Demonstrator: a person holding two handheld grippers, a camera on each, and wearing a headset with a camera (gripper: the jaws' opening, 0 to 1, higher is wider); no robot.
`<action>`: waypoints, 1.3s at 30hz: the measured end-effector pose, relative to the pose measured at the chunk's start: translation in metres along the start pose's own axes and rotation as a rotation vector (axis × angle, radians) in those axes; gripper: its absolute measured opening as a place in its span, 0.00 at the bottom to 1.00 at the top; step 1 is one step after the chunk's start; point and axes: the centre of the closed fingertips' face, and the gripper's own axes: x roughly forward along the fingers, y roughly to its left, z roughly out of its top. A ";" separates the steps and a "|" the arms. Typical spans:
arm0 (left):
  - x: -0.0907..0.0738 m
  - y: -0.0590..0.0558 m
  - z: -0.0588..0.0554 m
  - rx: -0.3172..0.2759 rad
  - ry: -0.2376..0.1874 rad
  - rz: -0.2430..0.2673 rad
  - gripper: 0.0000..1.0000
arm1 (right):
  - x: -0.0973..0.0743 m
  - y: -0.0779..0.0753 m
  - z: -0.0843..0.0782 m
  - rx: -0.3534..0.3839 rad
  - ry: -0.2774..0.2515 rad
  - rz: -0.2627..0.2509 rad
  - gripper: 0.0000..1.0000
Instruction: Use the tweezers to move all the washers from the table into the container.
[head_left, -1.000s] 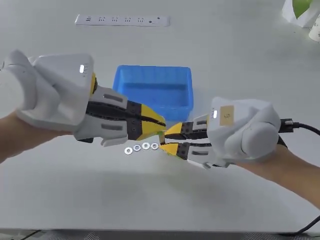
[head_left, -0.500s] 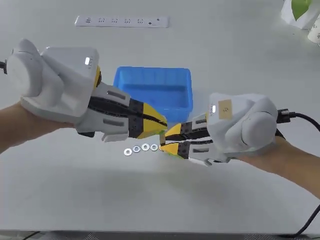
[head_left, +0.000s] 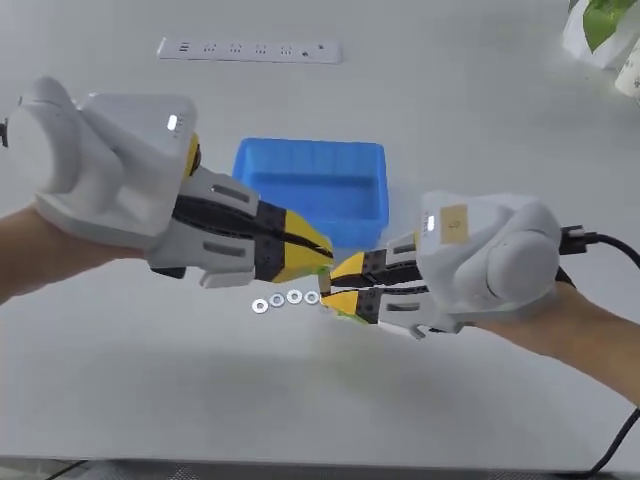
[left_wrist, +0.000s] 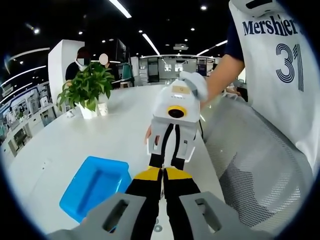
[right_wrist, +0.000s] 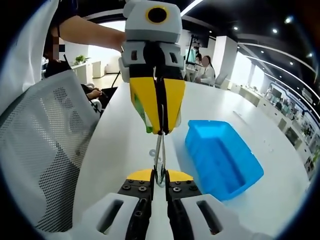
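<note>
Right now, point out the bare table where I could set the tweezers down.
Bare table runs wide along the near edge, in front of the washers, the left gripper and the right gripper. Another open strip lies between the power strip and the container. It is crowded where the two grippers meet on the tweezers, beside the washers.

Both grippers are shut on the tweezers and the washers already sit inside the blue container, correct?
No: the head view shows the washers in a row on the table, in front of the blue container. The left gripper and right gripper are both shut on the tweezers.
</note>
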 end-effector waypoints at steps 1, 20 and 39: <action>-0.001 0.000 0.002 0.003 -0.003 0.002 0.05 | -0.001 0.000 0.002 0.001 -0.007 0.001 0.09; -0.026 0.007 0.034 0.109 0.005 0.018 0.05 | -0.019 -0.015 0.038 -0.057 -0.037 -0.053 0.09; -0.038 0.047 0.061 0.239 0.048 0.033 0.05 | -0.019 -0.069 0.067 -0.144 -0.047 -0.123 0.09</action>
